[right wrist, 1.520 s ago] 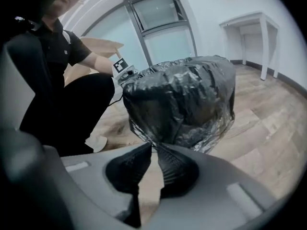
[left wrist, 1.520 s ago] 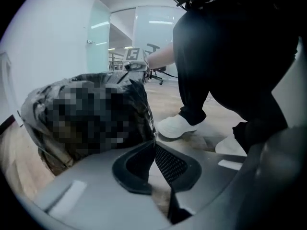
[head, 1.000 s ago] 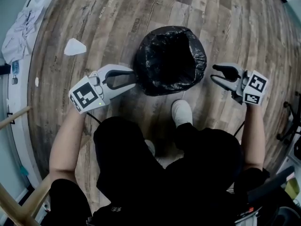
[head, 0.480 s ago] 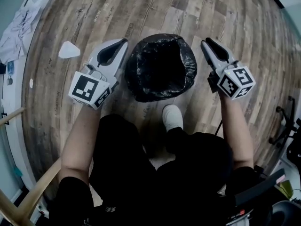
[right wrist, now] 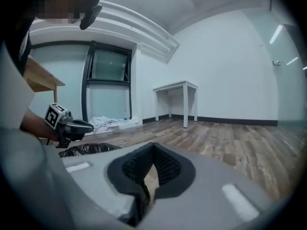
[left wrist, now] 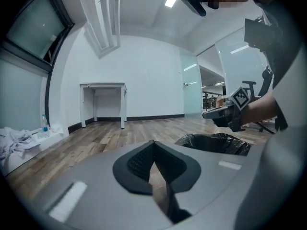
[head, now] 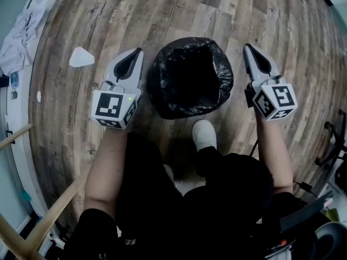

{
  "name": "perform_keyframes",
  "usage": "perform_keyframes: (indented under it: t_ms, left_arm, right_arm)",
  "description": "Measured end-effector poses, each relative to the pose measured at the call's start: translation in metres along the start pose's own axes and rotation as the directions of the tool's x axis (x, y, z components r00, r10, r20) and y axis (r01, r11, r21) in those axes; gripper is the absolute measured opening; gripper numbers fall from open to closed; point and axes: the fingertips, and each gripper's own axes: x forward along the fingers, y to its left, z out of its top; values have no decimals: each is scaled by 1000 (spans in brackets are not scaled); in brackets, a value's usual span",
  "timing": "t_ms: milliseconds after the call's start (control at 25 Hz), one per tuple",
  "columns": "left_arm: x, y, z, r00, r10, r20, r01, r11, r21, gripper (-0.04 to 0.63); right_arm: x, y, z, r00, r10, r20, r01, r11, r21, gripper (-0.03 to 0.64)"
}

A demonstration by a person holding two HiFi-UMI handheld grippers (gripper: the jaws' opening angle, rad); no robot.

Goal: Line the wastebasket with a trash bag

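Note:
A round wastebasket (head: 191, 77) stands on the wood floor, lined with a black trash bag whose edge is folded over the rim. My left gripper (head: 139, 51) hovers just left of the basket and points forward, its jaws shut with nothing between them. To the right of the basket my right gripper (head: 248, 47) does the same, shut and empty. In the left gripper view the shut jaws (left wrist: 153, 143) point past the bagged basket (left wrist: 216, 143) toward the right gripper (left wrist: 207, 114). The right gripper view shows its shut jaws (right wrist: 153, 145), the basket (right wrist: 88, 149) and the left gripper (right wrist: 90, 125).
A white paper scrap (head: 81, 57) lies on the floor to the left. A pile of cloth (head: 21, 31) sits by the left wall. A white table (left wrist: 103, 102) stands at the far wall. The person's shoe (head: 205, 134) is just behind the basket. Wooden rails (head: 49, 215) cross the lower left.
Both grippers turned from pointing inward at the basket's sides to pointing forward alongside it, and their jaws closed with nothing in them.

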Motion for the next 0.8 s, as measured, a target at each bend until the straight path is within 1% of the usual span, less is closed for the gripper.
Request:
perform_keyframes:
  t_ms: [160,240,360,600,680,800]
  left_arm:
    - [2,-1,-12,999,16,-31,-15,1000,25,6]
    - [4,-4,-14,999,22,-43,-20,999,30,6]
    - [6,-9,-10,1000,8,-27,-6,997,79,6]
    - [9,-26,-3,999,-35,-15,37,985,167,6]
    - [11,-30,-5,999,-48,-20,51,983,177,6]
    - [11,-28,-7,999,-42,-25,45,984,171,6]
  right_arm:
    - [-4,3,-3,1000,-21,9,21,998,-53,2]
    - [-5,2,-5,1000,-21,7,22,999,-43,2]
    - [-5,3,-5,1000,-24,4,24,999,-24,2]
    - [-7,0,2,998,-57,34,59,997,-42,2]
    - [-7,0,3,998,-56,36,58,997,-41,2]
    - [-7,3,3,998,-52,30,53,998,-42,2]
